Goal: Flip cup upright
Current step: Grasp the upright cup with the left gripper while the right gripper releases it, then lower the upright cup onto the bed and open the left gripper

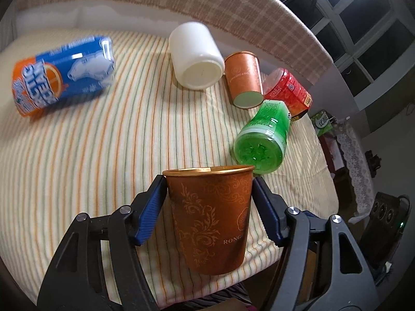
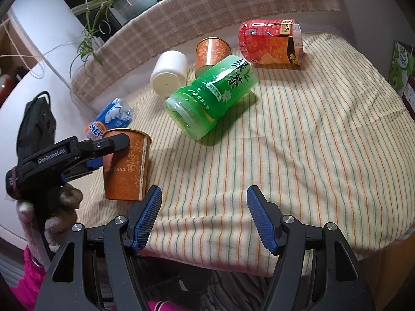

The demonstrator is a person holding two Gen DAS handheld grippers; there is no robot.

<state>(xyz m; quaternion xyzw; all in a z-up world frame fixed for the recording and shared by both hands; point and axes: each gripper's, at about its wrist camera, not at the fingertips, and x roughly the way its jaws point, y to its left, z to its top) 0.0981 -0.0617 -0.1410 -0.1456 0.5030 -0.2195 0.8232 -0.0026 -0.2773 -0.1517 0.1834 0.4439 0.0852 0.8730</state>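
Observation:
A brown paper cup (image 1: 214, 217) with gold scrollwork stands upright, rim up, on the striped cloth near the front edge. My left gripper (image 1: 209, 181) has its blue pads against both sides of the cup just below the rim. The cup (image 2: 128, 167) and the left gripper (image 2: 116, 142) also show at the left of the right wrist view. My right gripper (image 2: 203, 194) is open and empty above the cloth's front edge, to the right of the cup.
On the striped cloth (image 1: 90, 160) lie a blue and orange can (image 1: 62, 73), a white cup (image 1: 195, 57), a second orange paper cup (image 1: 243, 79), a green bottle (image 1: 263, 141) and a red bottle (image 1: 288, 92). A plaid cushion (image 1: 181, 0) lines the back.

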